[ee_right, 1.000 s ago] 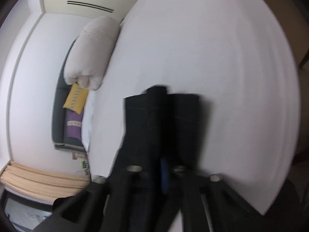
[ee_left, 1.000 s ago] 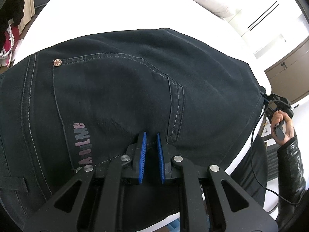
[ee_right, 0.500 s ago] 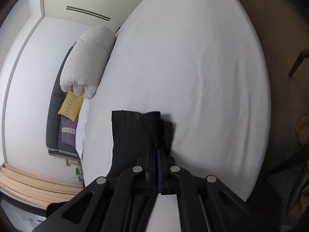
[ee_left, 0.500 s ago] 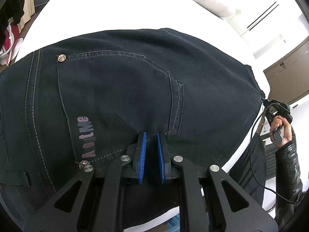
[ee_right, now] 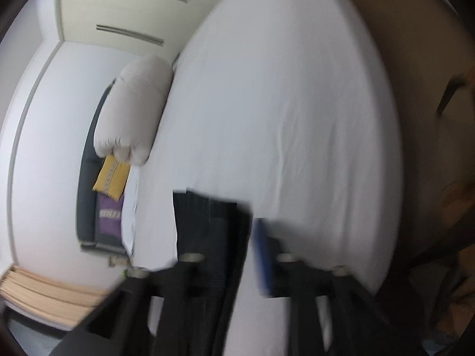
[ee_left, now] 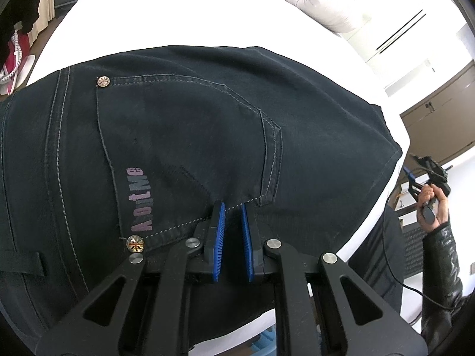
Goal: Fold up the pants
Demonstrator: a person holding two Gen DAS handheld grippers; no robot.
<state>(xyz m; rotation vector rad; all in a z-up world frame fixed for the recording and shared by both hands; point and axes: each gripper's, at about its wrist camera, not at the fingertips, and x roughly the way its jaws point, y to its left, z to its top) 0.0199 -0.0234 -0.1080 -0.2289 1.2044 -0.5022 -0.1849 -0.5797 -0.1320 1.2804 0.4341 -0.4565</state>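
dark denim pants point(ee_left: 207, 136) look heavy and floppy, best pinched at hems or waistband. left tool point(ee_left: 233, 234) hovers unclenched; right tool point(ee_right: 237, 237) too blurred, cannot tell.

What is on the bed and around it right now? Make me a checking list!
Surface: white bed, bare beyond the pants.
Job's things: dark pants lying flat, back pocket up; leg end near the bed edge.
Clutter: nothing seen.
Grippers: left gripper slightly open over the pocket; right gripper blurred, cannot tell.
Cables: black cable hanging below the right hand.
Surroundings: rolled duvet, yellow cushion, wardrobe.
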